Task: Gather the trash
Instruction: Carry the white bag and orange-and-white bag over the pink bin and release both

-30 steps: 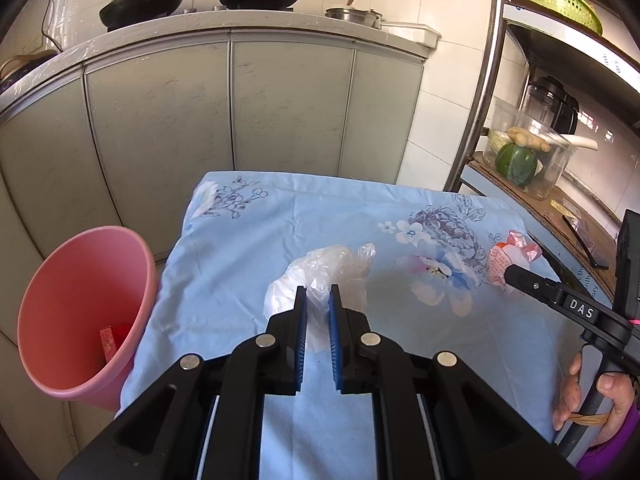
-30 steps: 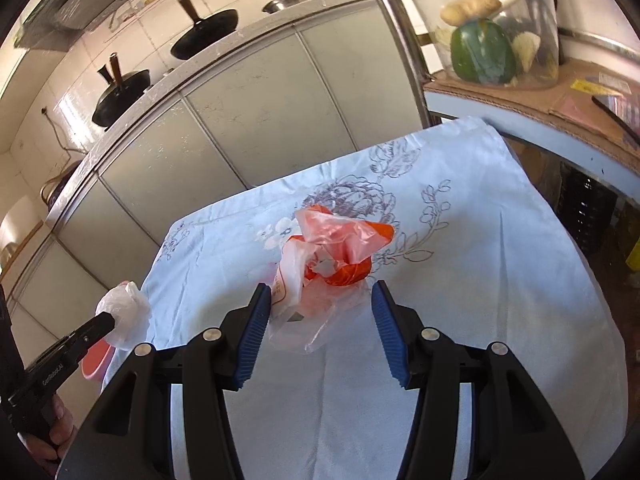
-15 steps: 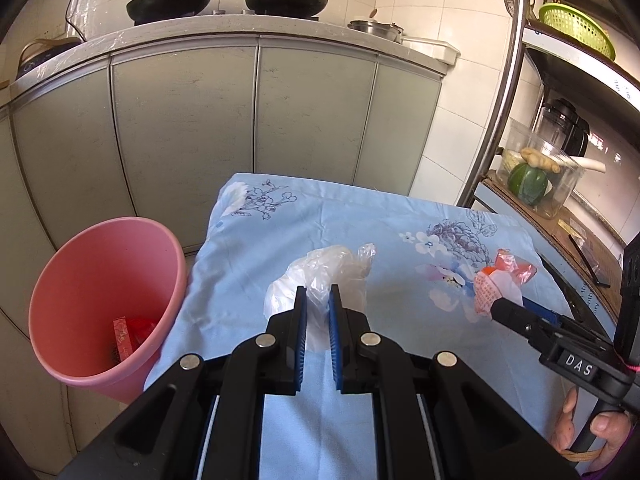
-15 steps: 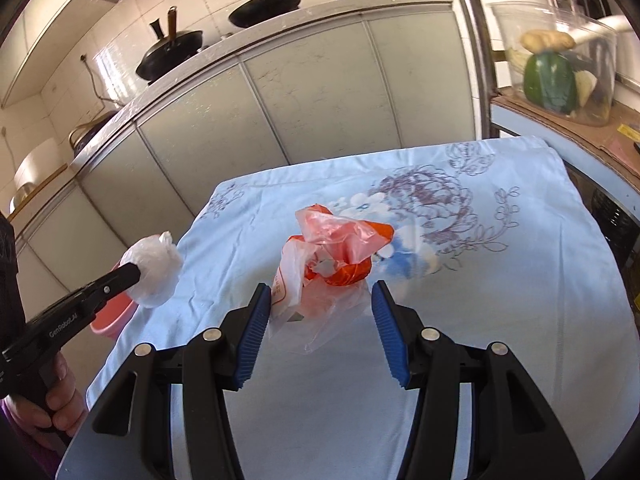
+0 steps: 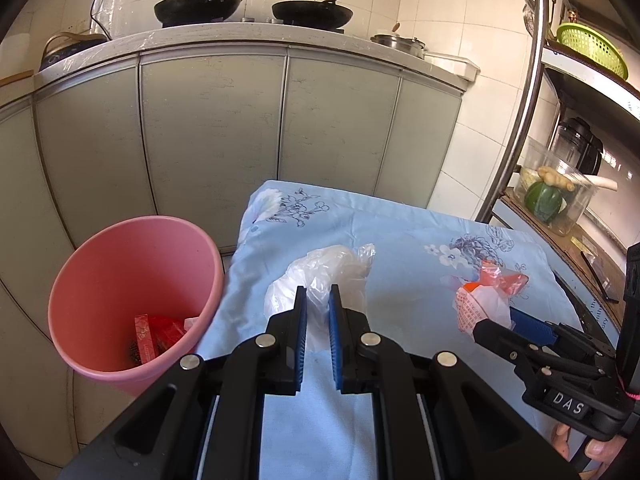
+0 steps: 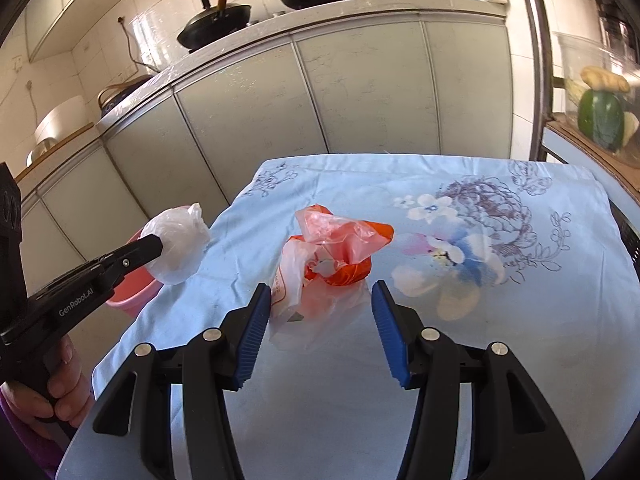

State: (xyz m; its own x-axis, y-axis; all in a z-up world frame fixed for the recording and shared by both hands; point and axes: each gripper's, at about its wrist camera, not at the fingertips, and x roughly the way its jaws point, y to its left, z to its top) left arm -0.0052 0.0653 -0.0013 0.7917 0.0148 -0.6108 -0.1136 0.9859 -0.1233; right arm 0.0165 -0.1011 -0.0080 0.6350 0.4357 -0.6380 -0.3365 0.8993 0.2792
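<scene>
Crinkly white plastic bag [image 5: 320,280] is hanging feather-light in the left gripper [image 5: 318,312], pinching a bunched fold, while the right gripper [image 6: 320,312] is holding the orange bag [image 6: 332,248] loosely.

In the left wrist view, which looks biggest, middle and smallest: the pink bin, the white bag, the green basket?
As they look in that view:
1. pink bin
2. white bag
3. green basket
The basket sits far back on a shelf, so its real size is unsure.
</scene>
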